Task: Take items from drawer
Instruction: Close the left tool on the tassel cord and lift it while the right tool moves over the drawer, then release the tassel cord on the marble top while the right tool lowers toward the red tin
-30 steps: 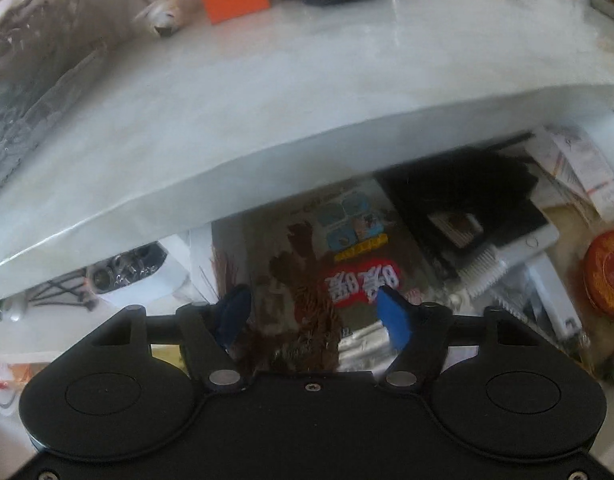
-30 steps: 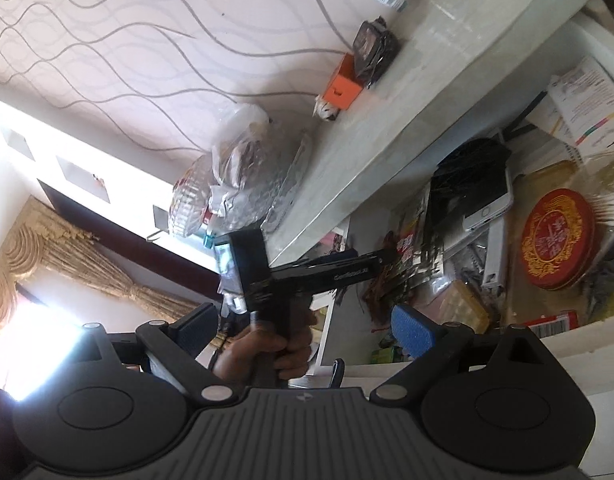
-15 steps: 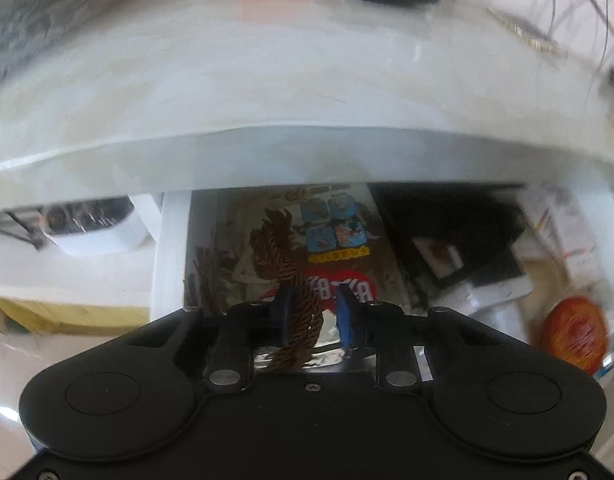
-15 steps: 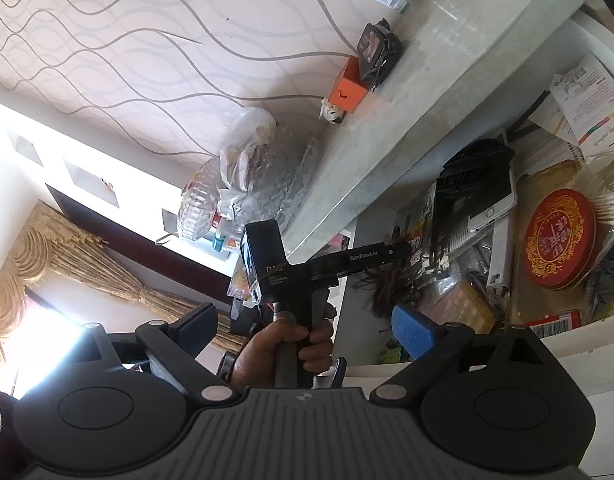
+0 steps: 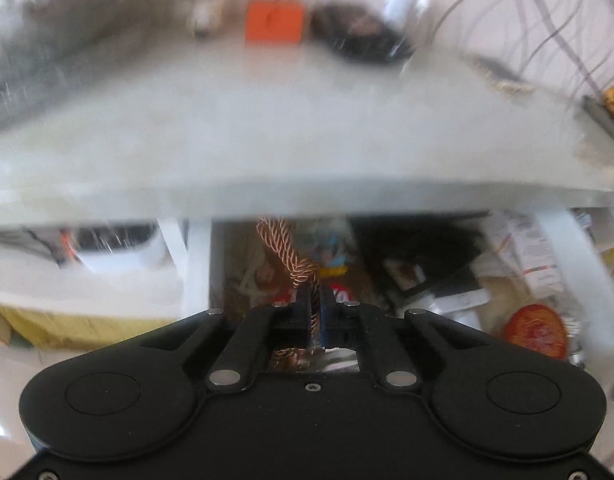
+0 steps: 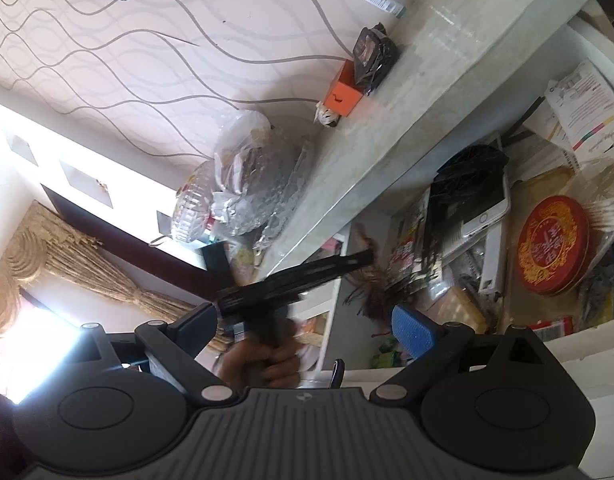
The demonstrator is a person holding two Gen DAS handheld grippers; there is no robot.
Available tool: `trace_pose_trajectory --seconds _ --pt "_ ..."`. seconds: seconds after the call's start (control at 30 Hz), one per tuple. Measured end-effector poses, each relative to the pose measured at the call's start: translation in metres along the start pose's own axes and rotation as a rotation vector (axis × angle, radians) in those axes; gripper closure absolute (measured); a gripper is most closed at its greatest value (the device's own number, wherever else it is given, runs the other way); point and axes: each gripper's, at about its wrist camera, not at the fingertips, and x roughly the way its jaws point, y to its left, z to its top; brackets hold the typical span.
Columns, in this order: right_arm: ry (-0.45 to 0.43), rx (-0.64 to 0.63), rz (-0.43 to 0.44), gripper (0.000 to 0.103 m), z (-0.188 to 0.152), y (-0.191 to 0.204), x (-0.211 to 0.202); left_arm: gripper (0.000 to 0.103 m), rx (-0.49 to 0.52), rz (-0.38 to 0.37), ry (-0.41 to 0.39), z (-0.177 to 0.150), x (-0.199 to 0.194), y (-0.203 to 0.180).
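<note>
Nearest in the left wrist view, the left gripper (image 5: 314, 304) has its fingers pressed together on a twisted copper-brown cord (image 5: 293, 258), whose loop rises ahead of the pads while its frayed tassel end hangs below them. The cord is lifted above the open drawer (image 6: 563, 344), so one item is judged to be on its way out, though it is not yet set down anywhere.

The right gripper (image 6: 305, 322) hangs with its fingers wide apart and holds nothing.

Farther in, the drawer holds a printed packet (image 5: 339, 280), a white phone (image 6: 483, 216), a red round tin (image 6: 553, 244) at the right and papers (image 6: 583, 108), so much is left to take. Beyond lies the pale countertop (image 5: 291, 128) with an orange box (image 5: 273, 26).
</note>
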Motion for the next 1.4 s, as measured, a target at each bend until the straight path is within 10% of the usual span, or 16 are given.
trace_pose_trajectory --seconds 0.3,0.5,0.83,1.07,1.23,1.4 --pt "0.036 -0.452 -0.426 0.006 0.003 0.028 0.025 0.100 0.066 0.100 -0.208 0.045 -0.081 0.018" --pt "0.189 -0.782 -0.635 0.007 0.003 0.032 0.062 0.100 0.052 0.152 -0.200 0.105 -0.046 0.063" --pt "0.360 -0.838 -0.737 0.007 0.012 0.002 0.088 0.100 0.005 0.173 -0.170 0.163 0.038 0.112" --pt "0.384 -0.819 -0.751 0.009 0.014 -0.010 0.095 0.097 -0.028 0.135 -0.167 0.139 0.022 0.111" --pt "0.396 -0.823 -0.755 0.009 0.017 -0.011 0.099 0.035 -0.052 0.177 -0.153 0.112 -0.005 0.106" --pt "0.401 -0.816 -0.761 0.011 0.019 -0.013 0.103 0.028 -0.037 0.214 -0.132 0.114 -0.001 0.094"
